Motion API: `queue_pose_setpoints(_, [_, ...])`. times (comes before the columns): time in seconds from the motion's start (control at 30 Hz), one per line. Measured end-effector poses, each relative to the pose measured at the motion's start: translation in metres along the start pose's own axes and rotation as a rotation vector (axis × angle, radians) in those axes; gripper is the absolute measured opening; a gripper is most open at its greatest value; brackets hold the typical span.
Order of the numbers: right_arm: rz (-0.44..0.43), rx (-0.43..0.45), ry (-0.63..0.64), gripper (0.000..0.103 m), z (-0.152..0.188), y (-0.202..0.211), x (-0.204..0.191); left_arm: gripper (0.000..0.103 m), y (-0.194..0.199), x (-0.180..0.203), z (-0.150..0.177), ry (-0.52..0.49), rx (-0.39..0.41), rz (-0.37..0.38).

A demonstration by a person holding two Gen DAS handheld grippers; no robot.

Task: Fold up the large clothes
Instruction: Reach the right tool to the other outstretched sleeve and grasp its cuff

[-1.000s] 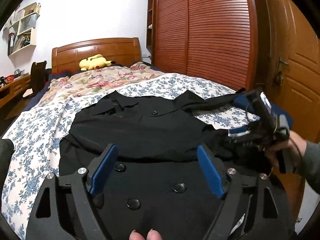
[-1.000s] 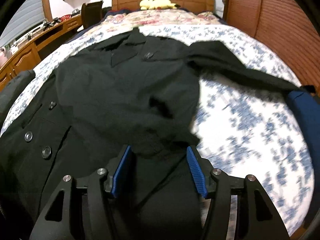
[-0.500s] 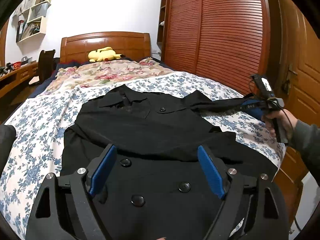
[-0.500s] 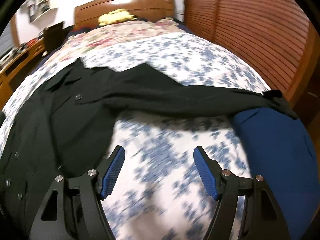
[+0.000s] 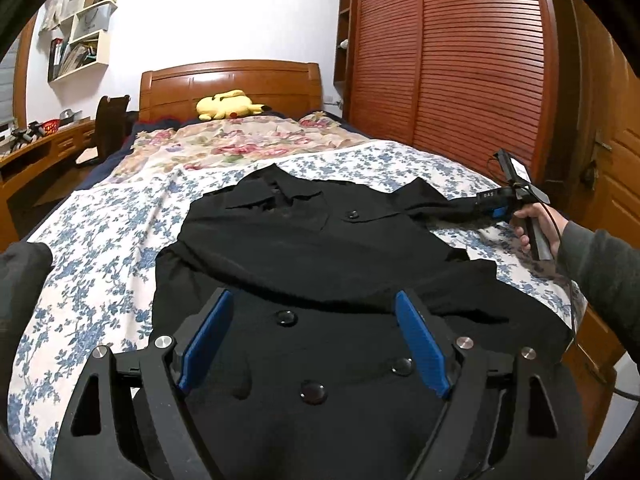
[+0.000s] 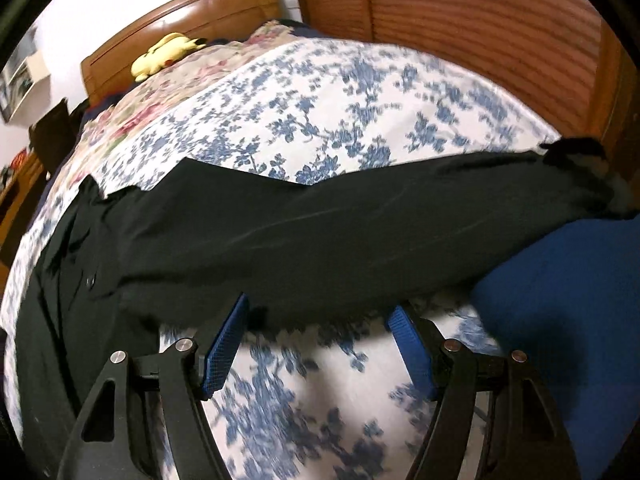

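Black coat (image 5: 320, 248) lies flat on bed (image 5: 100, 248); sleeve (image 6: 360, 236) reaches the bed edge. Left gripper (image 5: 316, 344) and right gripper (image 6: 320, 344) are both released, the right having just widened, nothing between its pads.

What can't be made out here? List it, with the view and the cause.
- Coat hem: left wrist view, hidden behind the left tool and cut off by the bottom edge.
- Sleeve cuff: right wrist view, blurred at the bed's far edge.
- Right tool's jaws: left wrist view, too small.
- Shelf contents: left wrist view, too small.
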State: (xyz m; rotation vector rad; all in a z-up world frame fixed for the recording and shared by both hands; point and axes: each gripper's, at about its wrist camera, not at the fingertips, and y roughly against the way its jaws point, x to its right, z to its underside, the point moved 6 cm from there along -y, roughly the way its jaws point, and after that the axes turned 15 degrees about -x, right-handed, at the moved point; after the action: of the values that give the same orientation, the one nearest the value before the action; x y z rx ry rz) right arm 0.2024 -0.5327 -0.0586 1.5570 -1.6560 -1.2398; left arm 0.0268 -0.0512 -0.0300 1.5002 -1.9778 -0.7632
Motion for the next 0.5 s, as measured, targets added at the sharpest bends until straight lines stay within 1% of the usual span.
queue_pose_setpoints(0.13, [-0.012,-0.038,-0.044,0.073,-0.017,-0.021,-0.003,0.084,-0.003,-0.008,0.001,0.021,-0.013,-0.005])
queue_pose_setpoints(0.17, [-0.011,-0.040,-0.053,0.067,-0.021,-0.022,-0.002,0.084,-0.003,-0.009,0.001,0.025,-0.014,-0.007])
queue_pose_setpoints(0.2, [-0.008,-0.040,-0.063,0.059,-0.025,-0.025,-0.002,0.084,-0.004,-0.010,0.001,0.027,-0.016,-0.006])
queue_pose_setpoints(0.27, [0.002,-0.038,-0.073,0.020,-0.030,-0.022,0.004,0.084,-0.005,-0.012,0.001,0.033,-0.021,-0.003])
queue_pose_setpoints(0.33, [0.009,-0.015,-0.055,0.009,-0.035,-0.014,-0.003,0.084,-0.004,-0.012,0.001,0.039,-0.022,0.001])
queue_pose_setpoints(0.5, [0.007,0.109,0.058,0.007,-0.037,0.034,-0.036,0.084,-0.001,-0.013,0.000,0.043,-0.012,0.000])
